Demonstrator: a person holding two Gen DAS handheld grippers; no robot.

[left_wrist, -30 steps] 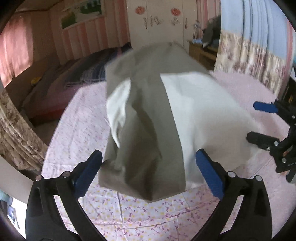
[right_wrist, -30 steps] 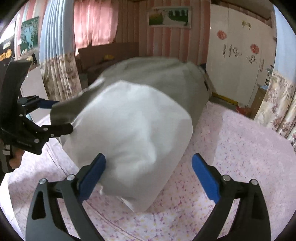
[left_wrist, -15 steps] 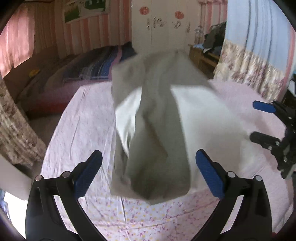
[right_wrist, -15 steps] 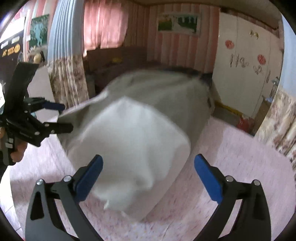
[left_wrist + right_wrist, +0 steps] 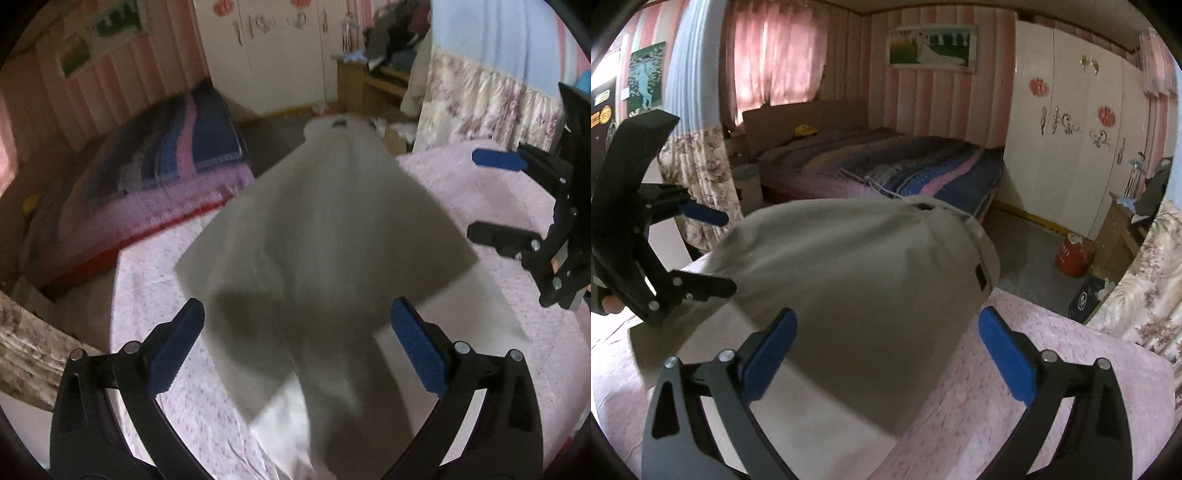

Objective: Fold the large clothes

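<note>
One garment (image 5: 325,229) — collar end farthest away.

Dim room, backlit pink curtains (image 5: 775,55), motion blur, fisheye edges.

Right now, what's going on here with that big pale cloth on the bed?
A person is folding a large pale garment on a bed with a pink floral sheet, using a two-finger gripper in each hand. At this moment neither one grips it: the left gripper stands open above the cloth, and the right gripper is wide apart with its jaws closing and no pad pressing on the fabric. The garment lies loose and rumpled on the sheet, partly doubled over, its collar end toward the far side.
</note>
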